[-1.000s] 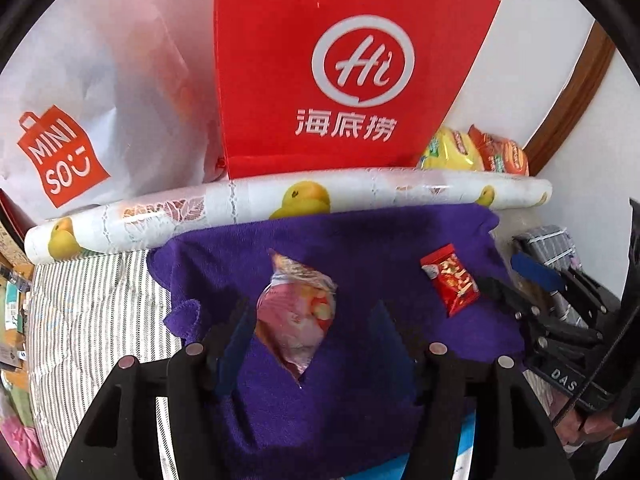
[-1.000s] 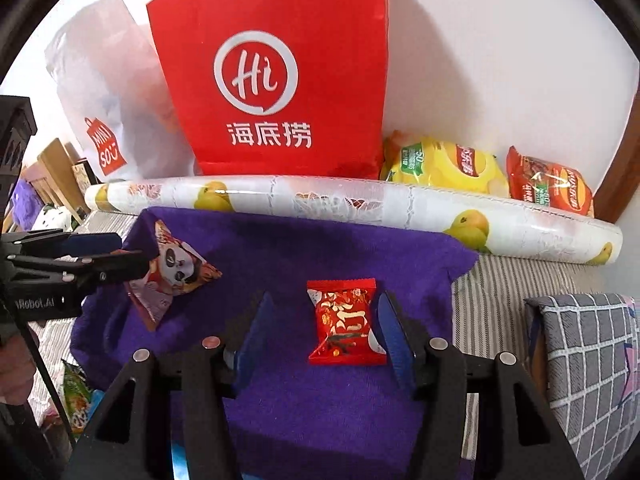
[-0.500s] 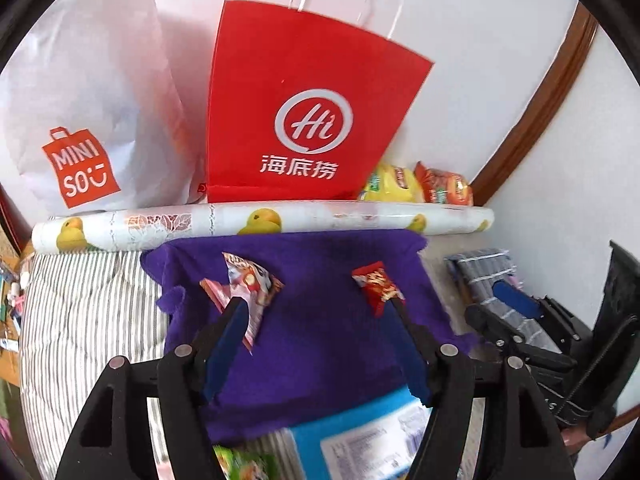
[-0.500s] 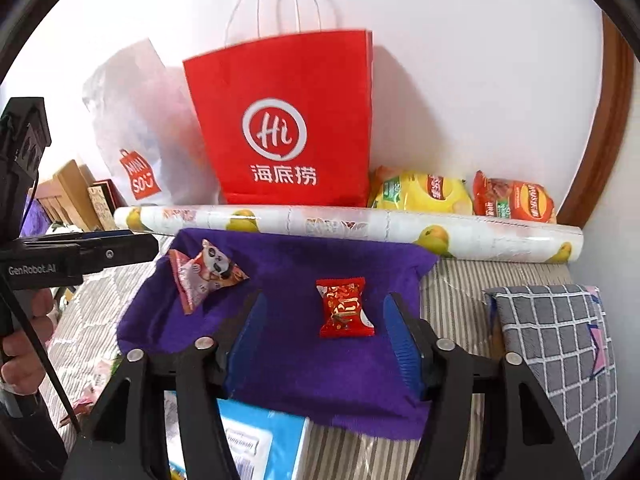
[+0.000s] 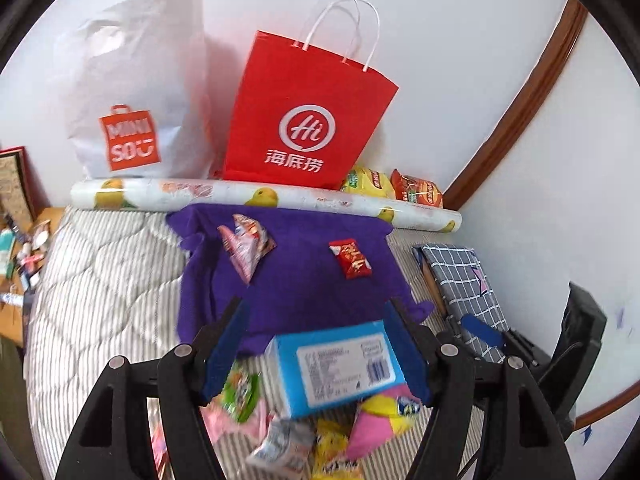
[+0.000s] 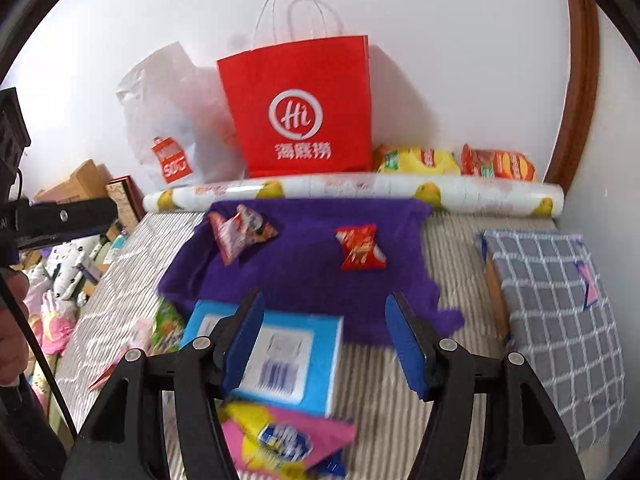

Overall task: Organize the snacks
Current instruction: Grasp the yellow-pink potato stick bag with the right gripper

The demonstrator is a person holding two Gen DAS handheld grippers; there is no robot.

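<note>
A purple cloth (image 5: 304, 280) (image 6: 308, 276) lies on the striped bed. On it sit a pink panda snack packet (image 5: 246, 246) (image 6: 240, 232) at the left and a small red snack packet (image 5: 350, 258) (image 6: 360, 248) at the right. A blue box (image 5: 336, 364) (image 6: 280, 360) lies at the cloth's near edge, with several loose snack packets (image 5: 312, 440) (image 6: 280, 440) in front of it. My left gripper (image 5: 316, 352) is open and empty above the blue box. My right gripper (image 6: 324, 344) is open and empty over the box's right side.
A red Hi paper bag (image 5: 304, 120) (image 6: 304, 108) and a white Miniso bag (image 5: 136, 92) stand against the wall behind a duck-print roll (image 5: 256, 200). Chip bags (image 6: 456, 162) lie at the back right. A grey checked box (image 6: 560, 300) sits at the right.
Both grippers have pulled back and up from the purple cloth, away from the two packets. The blue box and the loose snacks have come into view below.
</note>
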